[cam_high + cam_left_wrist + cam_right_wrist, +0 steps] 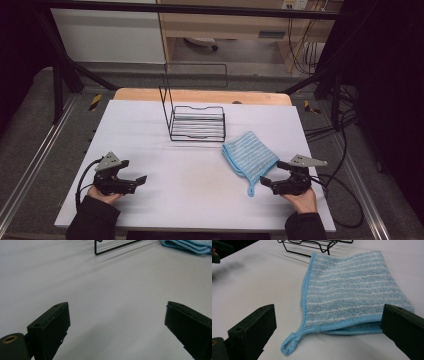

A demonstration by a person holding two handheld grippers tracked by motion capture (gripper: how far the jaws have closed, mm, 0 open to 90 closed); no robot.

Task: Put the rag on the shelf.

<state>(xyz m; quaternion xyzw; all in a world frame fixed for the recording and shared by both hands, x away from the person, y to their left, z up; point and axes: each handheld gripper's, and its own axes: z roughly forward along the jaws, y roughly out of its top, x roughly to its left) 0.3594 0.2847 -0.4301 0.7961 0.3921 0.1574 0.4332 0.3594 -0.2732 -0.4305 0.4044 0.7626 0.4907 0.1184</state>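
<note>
A folded light-blue striped cloth [249,154] with a hanging loop [251,190] lies flat on the white table, right of centre. My right gripper [271,176] rests low just right of the loop, jaws wide apart; in the right gripper view the cloth [352,290] lies directly ahead between the jaws, untouched, loop [288,346] nearest. A black wire rack [196,121] stands behind the cloth at the table's middle back. My left gripper [141,178] sits near the front left, open over bare table, nothing between its jaws [117,322]; the rack's edge [117,247] and cloth [187,245] show far ahead.
The white tabletop [165,165] ends at a wooden strip [200,95] at the back. Black frame struts [65,70] flank the table, cables [345,200] trail at the right, and metal rails [30,165] run along the floor on both sides.
</note>
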